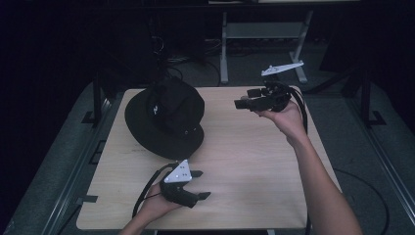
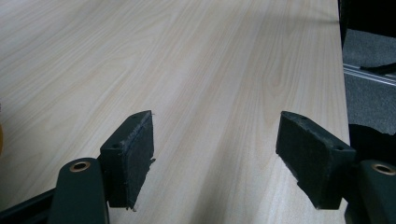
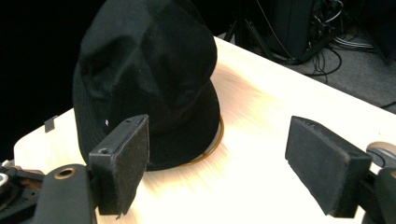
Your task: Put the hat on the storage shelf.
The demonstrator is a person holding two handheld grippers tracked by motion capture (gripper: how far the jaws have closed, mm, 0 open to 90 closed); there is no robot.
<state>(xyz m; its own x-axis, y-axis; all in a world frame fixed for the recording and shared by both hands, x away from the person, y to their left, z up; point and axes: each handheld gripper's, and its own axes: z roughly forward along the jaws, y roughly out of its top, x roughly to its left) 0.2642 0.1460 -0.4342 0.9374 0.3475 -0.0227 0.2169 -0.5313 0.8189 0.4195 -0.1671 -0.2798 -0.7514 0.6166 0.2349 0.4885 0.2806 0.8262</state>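
A black hat [image 1: 164, 116] sits on the far left part of the wooden bench [image 1: 244, 161], with what may be a thin ring under its brim. The left gripper [image 1: 199, 184] rests low near the front edge, fingers wide and empty. The right gripper [image 1: 242, 98] hovers far right, aimed at the hat, fingers wide.

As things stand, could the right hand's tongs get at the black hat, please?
Probably yes. The right tongs are open and point toward the black hat, with bare table between them. The left tongs sit nearer the person, out of the way.
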